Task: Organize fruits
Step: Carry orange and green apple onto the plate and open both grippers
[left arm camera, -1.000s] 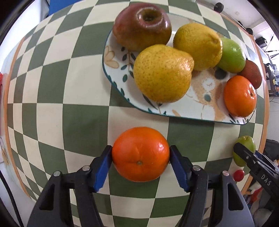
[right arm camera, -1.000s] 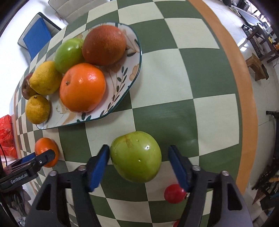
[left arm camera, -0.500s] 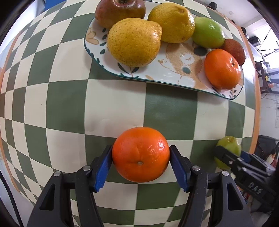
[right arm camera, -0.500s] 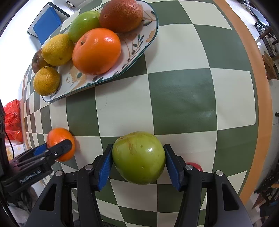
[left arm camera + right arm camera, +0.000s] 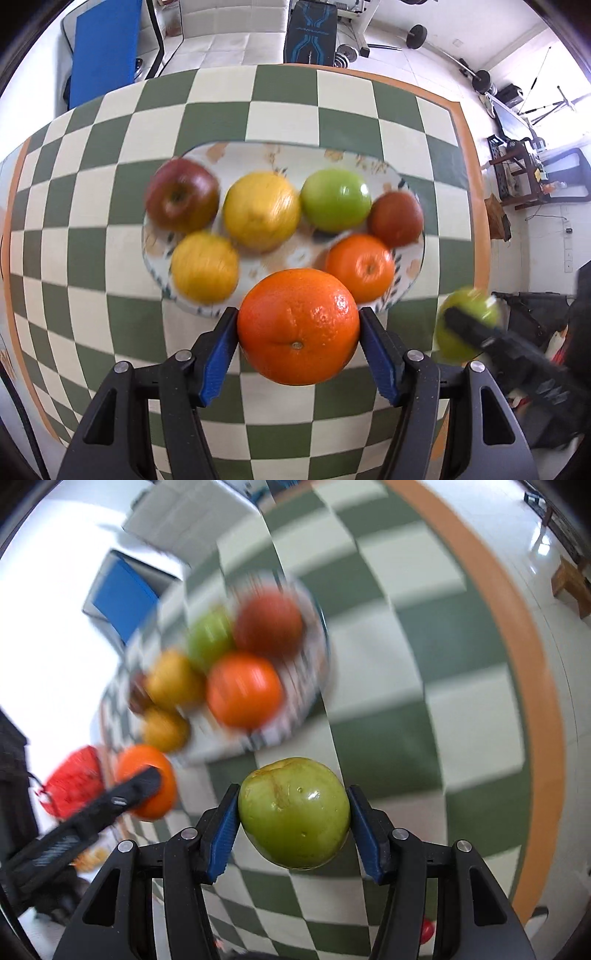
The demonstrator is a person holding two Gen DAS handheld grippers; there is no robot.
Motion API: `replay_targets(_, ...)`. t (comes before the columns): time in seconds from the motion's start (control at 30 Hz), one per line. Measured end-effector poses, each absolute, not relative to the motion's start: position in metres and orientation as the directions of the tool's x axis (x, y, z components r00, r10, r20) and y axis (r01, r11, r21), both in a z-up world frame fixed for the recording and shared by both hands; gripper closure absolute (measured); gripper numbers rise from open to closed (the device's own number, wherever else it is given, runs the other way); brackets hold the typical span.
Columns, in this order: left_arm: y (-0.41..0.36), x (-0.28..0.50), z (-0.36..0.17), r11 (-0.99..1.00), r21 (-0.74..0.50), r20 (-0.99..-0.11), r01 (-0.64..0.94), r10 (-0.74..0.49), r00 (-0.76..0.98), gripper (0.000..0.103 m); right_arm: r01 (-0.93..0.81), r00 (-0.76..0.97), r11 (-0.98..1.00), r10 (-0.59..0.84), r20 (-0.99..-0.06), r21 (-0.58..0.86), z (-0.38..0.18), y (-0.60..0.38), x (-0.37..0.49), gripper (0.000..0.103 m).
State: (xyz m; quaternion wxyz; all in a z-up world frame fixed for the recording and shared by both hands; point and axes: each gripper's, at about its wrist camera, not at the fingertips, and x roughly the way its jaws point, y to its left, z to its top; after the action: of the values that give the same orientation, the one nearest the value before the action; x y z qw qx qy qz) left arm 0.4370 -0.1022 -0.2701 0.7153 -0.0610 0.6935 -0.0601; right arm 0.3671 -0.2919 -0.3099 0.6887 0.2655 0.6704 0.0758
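Note:
My left gripper (image 5: 298,328) is shut on an orange (image 5: 298,326), held in the air over the near rim of the patterned plate (image 5: 236,153). On that plate lie several fruits: a red apple (image 5: 181,200), two yellow fruits, a green apple (image 5: 335,199), a brownish-red fruit (image 5: 397,218) and an orange (image 5: 360,267). My right gripper (image 5: 293,812) is shut on a green apple (image 5: 293,812), lifted above the checked tablecloth, with the plate (image 5: 310,686) blurred beyond it to the upper left. Each gripper shows in the other's view: the right one (image 5: 465,325) with its green apple, the left one (image 5: 146,781) with its orange.
A green-and-cream checked tablecloth (image 5: 110,258) with an orange border (image 5: 532,686) covers the table. A small red fruit (image 5: 426,929) lies near the table's edge below my right gripper. A red bag (image 5: 74,781) sits off the table at left. A blue mat (image 5: 103,51) and exercise equipment stand beyond the far edge.
Both grippers have risen off the tablecloth with their fruit. The right jaws closed onto the green apple. The left gripper's orange now hangs over the plate's near rim; both views are motion-blurred.

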Motion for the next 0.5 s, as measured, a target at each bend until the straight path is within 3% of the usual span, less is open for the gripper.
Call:
replay_targets(0.27,-0.1,0.455,-0.296,0.989,-0.147,-0.988,-0.025,-0.148,-0.031,0.04,0.163,0.189,0.882,0.411,-0.892,0.442,-0.264,-0.307,0.467,0.044)
replay_targets(0.5,-0.096,0.457,-0.311,0.987,-0.145,-0.985,-0.062,-0.151,-0.09,0.04,0.069,0.151,0.913,0.388,-0.909,0.401,-0.278,-0.275,0.54,0.044)
